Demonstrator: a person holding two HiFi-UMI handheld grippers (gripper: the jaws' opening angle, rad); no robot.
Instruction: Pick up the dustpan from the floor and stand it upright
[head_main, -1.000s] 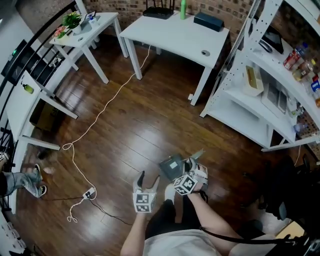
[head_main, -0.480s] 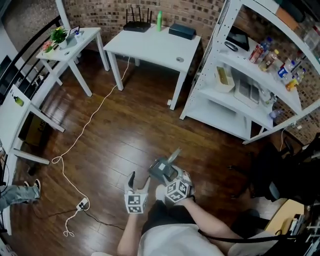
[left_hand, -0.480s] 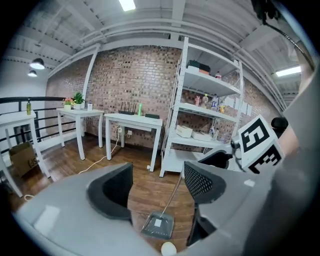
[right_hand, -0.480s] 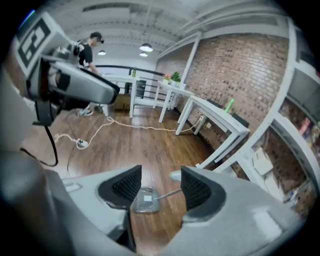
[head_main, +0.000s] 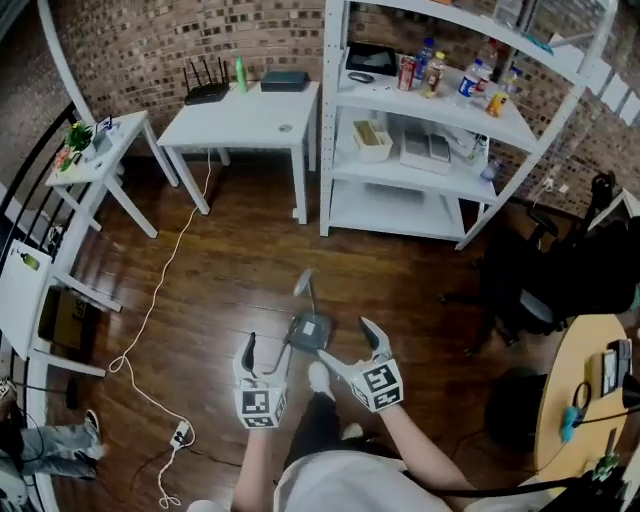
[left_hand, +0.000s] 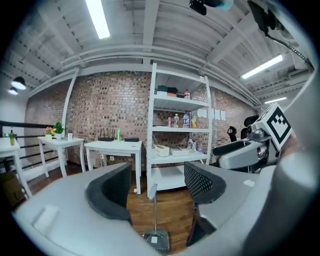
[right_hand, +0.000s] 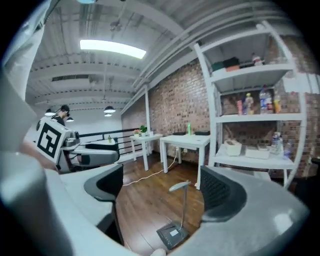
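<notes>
The grey dustpan (head_main: 310, 330) stands on the wooden floor with its long handle (head_main: 303, 284) upright, and nothing touches it. My left gripper (head_main: 266, 350) hangs just left of it, jaws a little apart and empty. At the right, my right gripper (head_main: 346, 346) has its jaws opening wide, also empty. The left gripper view shows the dustpan (left_hand: 156, 241) low on the floor beyond the left gripper (left_hand: 155, 185). In the right gripper view the dustpan (right_hand: 172, 234) stands beyond the right gripper (right_hand: 165, 192).
A white shelf rack (head_main: 430, 150) with bottles and boxes stands behind the dustpan. To the left are a white table (head_main: 245, 110) and a side table (head_main: 100, 150). A white cable (head_main: 150, 300) runs to a power strip (head_main: 180, 435). A black chair (head_main: 540, 290) is at the right.
The right gripper has let go of the dustpan and opened wide. Both grippers have risen and drawn back. The dustpan now stands alone, handle up.
</notes>
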